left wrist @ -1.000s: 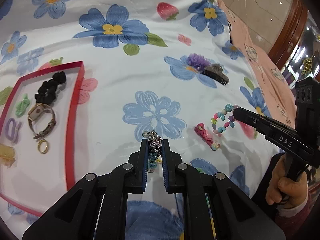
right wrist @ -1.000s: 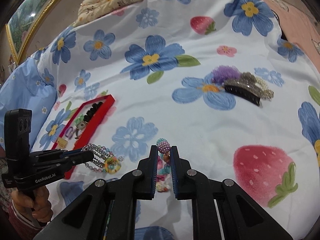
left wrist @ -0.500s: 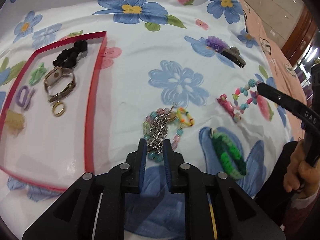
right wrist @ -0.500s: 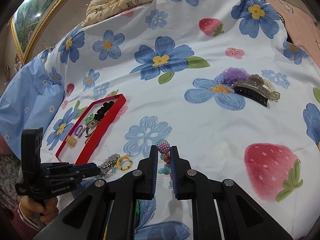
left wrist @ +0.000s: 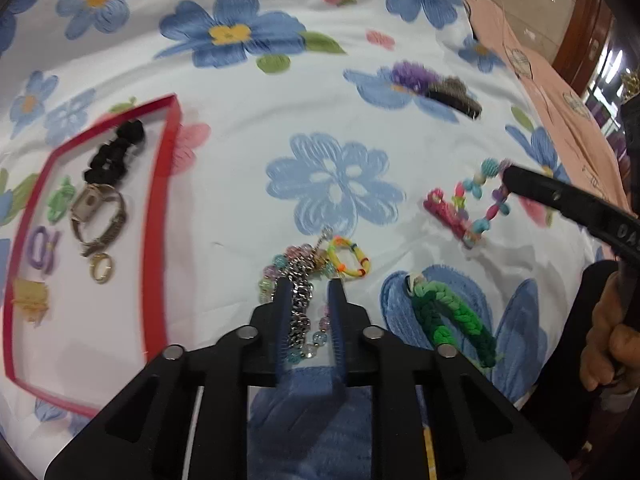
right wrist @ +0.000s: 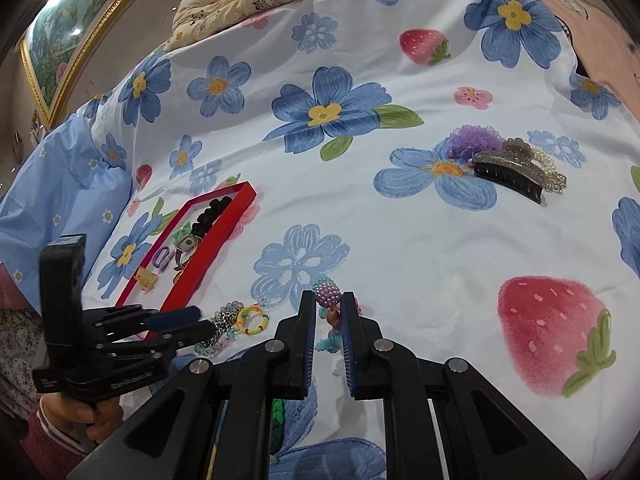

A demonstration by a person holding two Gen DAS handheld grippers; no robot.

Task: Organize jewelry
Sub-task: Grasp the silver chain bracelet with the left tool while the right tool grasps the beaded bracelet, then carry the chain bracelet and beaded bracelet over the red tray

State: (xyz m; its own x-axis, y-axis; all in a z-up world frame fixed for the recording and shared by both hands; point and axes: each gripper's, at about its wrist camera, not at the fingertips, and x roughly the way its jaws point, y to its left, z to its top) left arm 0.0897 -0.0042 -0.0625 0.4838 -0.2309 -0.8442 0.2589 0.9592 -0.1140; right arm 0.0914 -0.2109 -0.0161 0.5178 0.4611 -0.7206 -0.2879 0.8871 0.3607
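On a flowered sheet (right wrist: 400, 240) lies a scatter of jewelry, with a red tray (left wrist: 160, 208) off to the left. The left gripper (left wrist: 309, 286) points steeply down at a silver chain (left wrist: 300, 304) tangled with a pastel bead bracelet (left wrist: 276, 268); its jaws have just been closing, and the chain sits in the narrow gap between the blue pads, though motion blur hides whether they press on it. A small yellow-and-orange bead loop (left wrist: 349, 258) touches the chain's far end. Just right of it lies a green braided band (left wrist: 452, 320).

The right gripper (right wrist: 329, 300) is clamped narrow on a colourful bead bracelet (left wrist: 486, 204), its purple-and-teal ball (right wrist: 327, 292) showing at the fingertips. A pink clip (left wrist: 448, 216) lies beside that bracelet on the sheet.

Inside the tray sit a black scrunchie (left wrist: 114, 152), a watch (left wrist: 98, 216), a gold ring (left wrist: 101, 267), a green piece (left wrist: 60, 200), a purple loop (left wrist: 42, 248) and a yellow clip (left wrist: 30, 300). Farther off, a purple scrunchie (right wrist: 476, 142), a glittery claw clip (right wrist: 512, 168) and a pearl band (right wrist: 550, 168) lie together, touching.
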